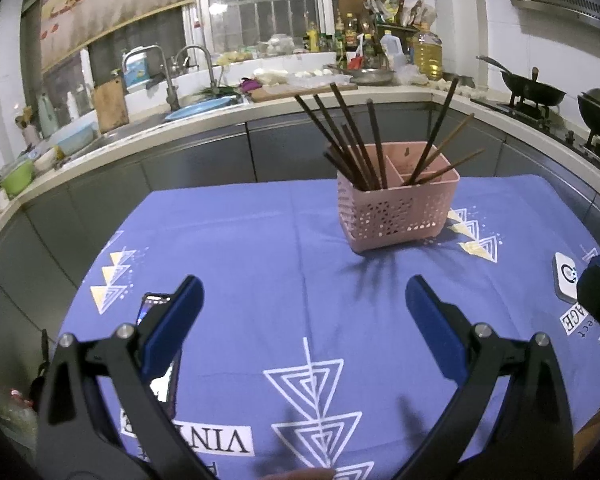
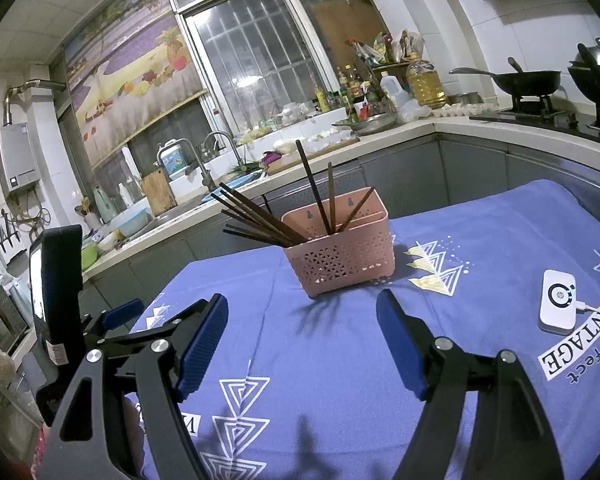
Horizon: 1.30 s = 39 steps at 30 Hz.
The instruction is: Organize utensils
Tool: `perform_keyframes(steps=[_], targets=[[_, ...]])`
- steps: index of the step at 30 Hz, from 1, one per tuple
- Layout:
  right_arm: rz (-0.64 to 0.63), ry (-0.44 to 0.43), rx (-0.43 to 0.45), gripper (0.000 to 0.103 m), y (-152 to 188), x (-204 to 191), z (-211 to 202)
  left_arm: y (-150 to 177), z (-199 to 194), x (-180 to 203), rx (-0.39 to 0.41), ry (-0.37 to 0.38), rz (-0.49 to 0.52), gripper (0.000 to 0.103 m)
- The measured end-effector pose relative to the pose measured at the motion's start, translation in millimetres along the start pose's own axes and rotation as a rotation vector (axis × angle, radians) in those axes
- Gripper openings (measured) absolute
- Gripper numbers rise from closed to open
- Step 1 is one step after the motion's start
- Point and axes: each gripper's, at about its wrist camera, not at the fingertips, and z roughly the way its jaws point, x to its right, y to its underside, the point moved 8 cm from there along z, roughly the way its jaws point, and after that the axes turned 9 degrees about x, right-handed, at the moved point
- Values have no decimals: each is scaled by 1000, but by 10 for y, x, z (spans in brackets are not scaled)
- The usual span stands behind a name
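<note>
Chopsticks (image 1: 354,146) are all standing in the pink caddy (image 1: 398,208); nothing is lying loose on the desk (image 1: 260,248), and both grippers, left gripper (image 1: 304,320) and right gripper (image 2: 302,338), are hovering with jaws apart, empty.

I see a pink utensil basket (image 1: 398,210) with a pierced pattern of small triangular holes in its walls, holding dark brown chopsticks (image 1: 354,142). It sits on a blue-violet tablecloth (image 1: 260,248) printed with white nested-triangle outlines, pale yellow triangles and black lettering on white strips. My left gripper (image 1: 303,304) and right gripper (image 2: 302,328) both have black frames and deep blue ribbed pads. A white device (image 2: 557,301) with a dark ring mark lies on the cloth. On the counter I make out a blue basin (image 1: 198,107), a green bowl (image 1: 17,178) and a bottle of yellow oil (image 1: 428,51).
</note>
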Motion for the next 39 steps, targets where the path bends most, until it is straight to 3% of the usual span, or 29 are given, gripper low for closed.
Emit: perform_keyframes(steps=[33,39], targets=[[8,0,-5,76,25,-11,1,85,-18,45,-6,-23,20,97],[32,7,-6,76,199,-127,-60,99,-26,85,-3,-17,35,97]])
